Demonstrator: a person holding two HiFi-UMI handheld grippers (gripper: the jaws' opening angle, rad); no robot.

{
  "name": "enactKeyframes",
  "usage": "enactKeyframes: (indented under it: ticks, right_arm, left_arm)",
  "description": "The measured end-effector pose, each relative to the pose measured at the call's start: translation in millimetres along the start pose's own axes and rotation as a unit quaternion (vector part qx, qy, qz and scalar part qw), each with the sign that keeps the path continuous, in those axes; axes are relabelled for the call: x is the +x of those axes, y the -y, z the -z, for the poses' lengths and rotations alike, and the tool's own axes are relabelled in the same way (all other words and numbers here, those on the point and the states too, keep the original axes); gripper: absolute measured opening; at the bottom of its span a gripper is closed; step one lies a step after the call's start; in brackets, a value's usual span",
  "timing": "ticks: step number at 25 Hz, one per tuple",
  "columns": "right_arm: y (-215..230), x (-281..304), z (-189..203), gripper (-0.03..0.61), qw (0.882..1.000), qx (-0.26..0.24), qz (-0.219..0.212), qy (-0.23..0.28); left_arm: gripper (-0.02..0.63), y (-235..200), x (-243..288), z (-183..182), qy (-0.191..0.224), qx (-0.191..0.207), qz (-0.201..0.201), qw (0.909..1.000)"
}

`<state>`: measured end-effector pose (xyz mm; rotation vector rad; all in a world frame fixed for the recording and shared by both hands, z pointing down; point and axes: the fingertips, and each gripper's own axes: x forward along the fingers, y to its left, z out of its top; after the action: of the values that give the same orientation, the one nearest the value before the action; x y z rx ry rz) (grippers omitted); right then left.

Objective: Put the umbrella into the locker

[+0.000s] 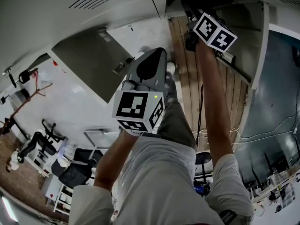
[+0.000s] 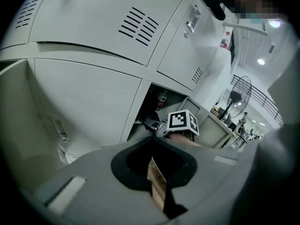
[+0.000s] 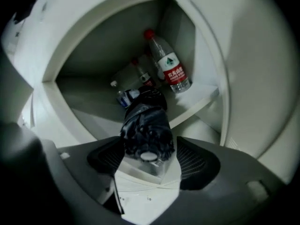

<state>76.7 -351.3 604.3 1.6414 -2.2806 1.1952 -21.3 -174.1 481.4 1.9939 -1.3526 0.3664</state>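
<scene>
Umbrella (image 3: 145, 128) at locker shelf (image 3: 199, 102) edge, loose inside spread right tool (image 3: 150, 159)

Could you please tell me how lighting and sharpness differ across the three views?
Head view: evenly lit, fisheye bends the locker frame. Left gripper view: bright, near fingers soft, corners vignetted black. Right gripper view: dim locker interior, dark corners; the folded umbrella and water bottle look sharp.

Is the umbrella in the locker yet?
Nearly. The folded umbrella lies on the shelf of the open locker, near the water bottle. The right tongs stand open around its near end, not squeezing it. What is left: draw the tongs back out of the locker.
</scene>
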Motion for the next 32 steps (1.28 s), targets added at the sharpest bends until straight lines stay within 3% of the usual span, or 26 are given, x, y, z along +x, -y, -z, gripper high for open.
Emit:
enactKeyframes:
  ticks: [8, 18, 23, 32]
  right_arm:
    - [-2.9, -23.3, 8.2, 0.272, 0.999, -0.035, 0.004, 0.015]
    - [-4.5, -21.9, 10.9, 0.236, 0.998, -0.061, 0.005, -0.003]
    - [-6.2, -26.0, 2.7, 0.184, 0.994, -0.109, 0.031, 0.012]
    - [-6.5, -14.2, -12.8, 0.187, 0.992, -0.118, 0.037, 0.020]
  left_arm:
    - [0.018, 5.5, 0.4, 4.6, -0.002, 0.001, 0.005, 1.0000]
    - [0.018, 4.3, -0.9, 7.6, -0.006, 0.001, 0.008, 1.0000]
    - [0.018, 4.1, -1.6, 5.9, -0.002, -0.001, 0.009, 1.0000]
    - [0.018, 0.7, -1.8, 4.8, -0.001, -0.003, 0.007, 1.0000]
